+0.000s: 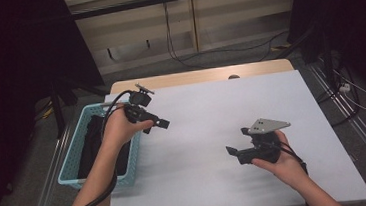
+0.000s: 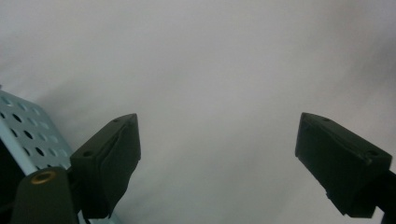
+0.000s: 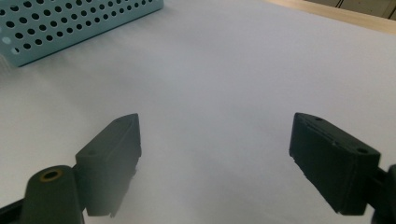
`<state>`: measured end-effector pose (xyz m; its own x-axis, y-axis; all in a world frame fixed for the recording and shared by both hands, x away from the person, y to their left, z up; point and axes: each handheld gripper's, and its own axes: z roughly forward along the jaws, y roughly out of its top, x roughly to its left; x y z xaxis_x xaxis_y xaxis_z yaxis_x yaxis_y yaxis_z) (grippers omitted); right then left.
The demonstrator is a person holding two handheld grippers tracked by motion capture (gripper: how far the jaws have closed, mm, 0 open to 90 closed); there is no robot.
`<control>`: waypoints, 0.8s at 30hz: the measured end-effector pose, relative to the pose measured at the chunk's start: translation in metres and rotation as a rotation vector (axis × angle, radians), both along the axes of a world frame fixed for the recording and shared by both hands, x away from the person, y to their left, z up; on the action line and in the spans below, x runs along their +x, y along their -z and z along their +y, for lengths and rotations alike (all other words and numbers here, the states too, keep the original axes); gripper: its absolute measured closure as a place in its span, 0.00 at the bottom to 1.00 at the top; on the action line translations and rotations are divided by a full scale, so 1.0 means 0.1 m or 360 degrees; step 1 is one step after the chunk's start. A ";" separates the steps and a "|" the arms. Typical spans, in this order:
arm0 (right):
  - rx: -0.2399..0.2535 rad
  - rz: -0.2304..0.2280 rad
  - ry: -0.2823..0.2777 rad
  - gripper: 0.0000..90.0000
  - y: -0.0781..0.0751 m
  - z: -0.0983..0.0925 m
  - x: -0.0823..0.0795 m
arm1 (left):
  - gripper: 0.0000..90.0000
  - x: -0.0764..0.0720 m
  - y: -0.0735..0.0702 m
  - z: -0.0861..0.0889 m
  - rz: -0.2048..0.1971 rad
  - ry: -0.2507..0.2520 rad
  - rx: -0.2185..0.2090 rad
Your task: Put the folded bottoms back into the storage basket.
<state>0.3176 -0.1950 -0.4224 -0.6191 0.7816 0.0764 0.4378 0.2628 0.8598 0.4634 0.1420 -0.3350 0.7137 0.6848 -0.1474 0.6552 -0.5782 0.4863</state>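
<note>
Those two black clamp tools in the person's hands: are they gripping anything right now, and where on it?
Nothing is held. The left gripper and the right gripper both have open jaws with only the bare white table between them. The blue basket is untouched.

Table (image 1: 218, 180): covered by a sheet, with a bare strip of tabletop (image 1: 199, 76) behind it at the far edge. Perforated basket (image 1: 71, 165): at the table's left edge, alongside the sheet, with dark folded cloth (image 1: 91, 141) inside. Left gripper (image 1: 161, 123): over the sheet just right of the basket (its rim lies at that gripper view's lower left). Right gripper (image 1: 231, 151): over the sheet's near right part, well apart from the left, jaws pointing towards the basket.
</note>
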 end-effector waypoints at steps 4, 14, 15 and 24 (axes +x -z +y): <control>-0.0008 0.0012 0.0001 0.18 0.01 -0.05 -0.03 | 0.16 -0.05 0.06 -0.03 0.0004 0.0018 -0.0014; -0.0023 0.0033 0.0000 0.17 0.05 -0.16 -0.09 | 0.16 -0.17 0.20 -0.05 0.0016 0.0071 -0.0045; -0.0024 0.0037 0.0001 0.17 0.06 -0.17 -0.10 | 0.16 -0.18 0.21 -0.05 0.0017 0.0069 -0.0051; -0.0030 0.0055 0.0004 0.16 0.09 -0.26 -0.15 | 0.15 -0.27 0.28 0.01 0.0010 0.0078 -0.0071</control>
